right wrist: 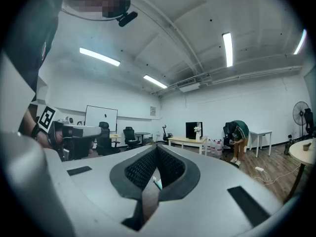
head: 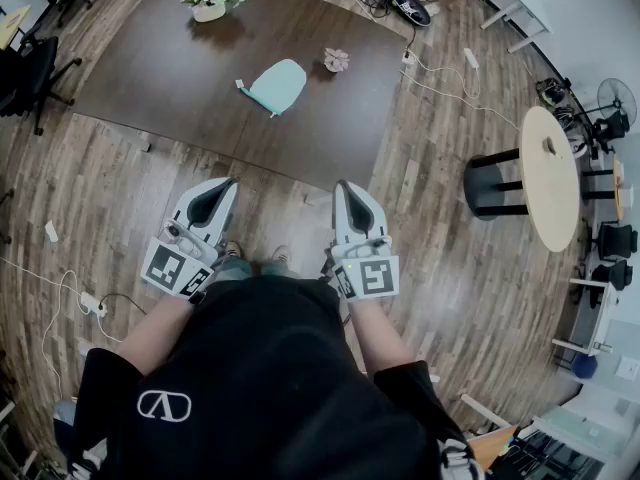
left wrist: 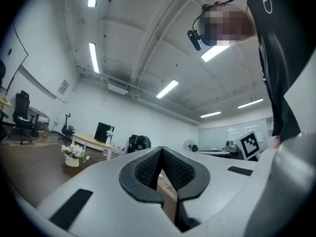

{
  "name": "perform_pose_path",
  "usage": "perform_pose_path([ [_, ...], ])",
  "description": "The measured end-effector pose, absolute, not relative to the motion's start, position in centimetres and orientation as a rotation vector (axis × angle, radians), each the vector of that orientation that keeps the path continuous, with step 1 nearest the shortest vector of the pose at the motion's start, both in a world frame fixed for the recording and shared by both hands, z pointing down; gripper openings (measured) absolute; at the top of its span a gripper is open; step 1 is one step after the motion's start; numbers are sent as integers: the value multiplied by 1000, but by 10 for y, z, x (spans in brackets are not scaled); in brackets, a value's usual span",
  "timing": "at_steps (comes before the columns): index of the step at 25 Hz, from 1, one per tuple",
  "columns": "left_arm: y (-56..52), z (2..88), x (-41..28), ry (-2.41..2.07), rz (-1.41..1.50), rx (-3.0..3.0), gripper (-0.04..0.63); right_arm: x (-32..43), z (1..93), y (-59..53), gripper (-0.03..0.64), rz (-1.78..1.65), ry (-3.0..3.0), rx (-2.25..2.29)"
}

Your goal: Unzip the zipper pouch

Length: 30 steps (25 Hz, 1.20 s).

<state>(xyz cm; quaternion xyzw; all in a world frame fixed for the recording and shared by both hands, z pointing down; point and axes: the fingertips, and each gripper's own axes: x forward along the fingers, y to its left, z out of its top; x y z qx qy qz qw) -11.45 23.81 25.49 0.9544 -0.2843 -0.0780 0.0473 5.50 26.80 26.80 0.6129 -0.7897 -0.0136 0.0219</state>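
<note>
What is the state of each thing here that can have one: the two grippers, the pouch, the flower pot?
left gripper: shut, empty, held short of the table.
right gripper: shut, empty, also short of the table.
zipper pouch: lying flat on the table, untouched; the zipper is too small to tell open from closed.
flower pot: upright, near the table's far edge.

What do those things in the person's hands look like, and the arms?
The left hand-held gripper and right hand-held gripper are pale grey tapered shells with black textured pads, each carrying a black-and-white marker cube. The person wears a black short-sleeved top.
</note>
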Motion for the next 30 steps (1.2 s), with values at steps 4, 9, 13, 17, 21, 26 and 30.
perform_pose_path([
  [4, 239, 258, -115, -865, -238, 2907, 3, 55, 270, 268, -2, -35, -2443, 1904],
  [9, 239, 258, -113, -858, -237, 2906, 3, 57, 270, 268, -2, -32, -2437, 1910],
  [13, 240, 261, -114, -852, -234, 2901, 3, 54, 269, 270, -2, 1, -2487, 1915],
  [17, 240, 263, -113, -853, -232, 2900, 3, 58, 265, 270, -2, 21, -2502, 1938],
  [21, 239, 263, -116, -850, -228, 2902, 3, 56, 262, 269, -2, -3, -2483, 1945],
  [26, 231, 263, -129, -833, -239, 2905, 3, 43, 257, 262, -2, -24, -2474, 1954],
  [30, 215, 268, -144, -818, -250, 2902, 3, 29, 253, 250, -2, -52, -2451, 1965],
])
